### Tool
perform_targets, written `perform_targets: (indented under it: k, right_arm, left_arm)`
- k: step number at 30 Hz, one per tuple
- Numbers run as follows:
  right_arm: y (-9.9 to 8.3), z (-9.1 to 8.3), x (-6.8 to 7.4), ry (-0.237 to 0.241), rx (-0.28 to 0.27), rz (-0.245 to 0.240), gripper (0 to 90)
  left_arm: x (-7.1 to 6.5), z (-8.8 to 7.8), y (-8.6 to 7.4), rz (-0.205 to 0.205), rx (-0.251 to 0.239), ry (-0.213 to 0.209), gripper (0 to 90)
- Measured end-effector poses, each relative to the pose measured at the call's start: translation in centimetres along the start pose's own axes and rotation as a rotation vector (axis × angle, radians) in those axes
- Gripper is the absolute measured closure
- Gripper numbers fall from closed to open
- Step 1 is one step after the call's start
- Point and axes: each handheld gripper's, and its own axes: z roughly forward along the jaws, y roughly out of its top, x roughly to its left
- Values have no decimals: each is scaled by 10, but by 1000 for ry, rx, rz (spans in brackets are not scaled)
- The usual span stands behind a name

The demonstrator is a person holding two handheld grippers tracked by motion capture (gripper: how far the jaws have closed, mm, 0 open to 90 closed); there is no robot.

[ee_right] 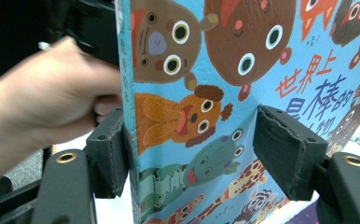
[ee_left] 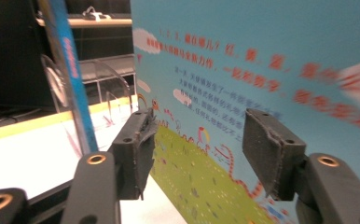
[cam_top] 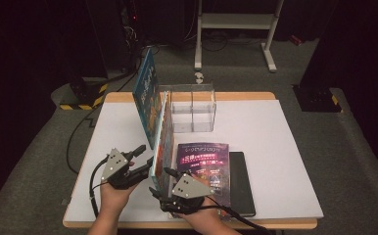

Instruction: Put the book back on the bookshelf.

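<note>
At lower centre, both grippers, left [cam_top: 140,156] and right [cam_top: 158,181], stand unclenched beside the upright picture book [cam_top: 163,142], which next needs sliding toward the clear holder [cam_top: 193,107].

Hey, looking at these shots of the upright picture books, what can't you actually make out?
- Picture book, left claw view: the red lettering at the right edge is motion-blurred, unreadable.
- Animal-cover book, right claw view: title cut off by the frame's right edge.
- Right claw, high view: whether its pads touch the book; too small.
- Purple book, high view: cover text too small.

book [ee_right: 206,112]: blue, cartoon animals | back cover [ee_left: 262,93]: blue, red text, perhaps green grass
</note>
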Motion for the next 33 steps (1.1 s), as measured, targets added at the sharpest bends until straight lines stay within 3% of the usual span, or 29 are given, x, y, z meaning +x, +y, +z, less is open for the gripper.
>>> perform_targets:
  k: [3,7,11,18,21,26,33]
  right_arm:
    - [-1,0,0,0,-3,4,311]
    - [-1,0,0,1,-2,7,312]
    - [-1,0,0,2,-3,8,314]
    - [-1,2,1,3,-5,9,316]
    - [-1,2,1,3,-7,9,317]
    - [-1,2,1,4,-7,10,318]
    - [-1,1,1,3,-5,10,319]
  left_arm:
    - [-4,-17,7,-2,-30,-2,415]
    - [-9,-36,12,8,-32,-6,381]
    - [-21,-52,18,-3,-61,-39,354]
    - [-49,-65,24,-2,-88,-118,308]
    - [-60,-67,23,2,-88,-151,295]
    - [-72,-59,17,5,-82,-160,287]
    - [-78,-42,8,20,-68,-101,360]
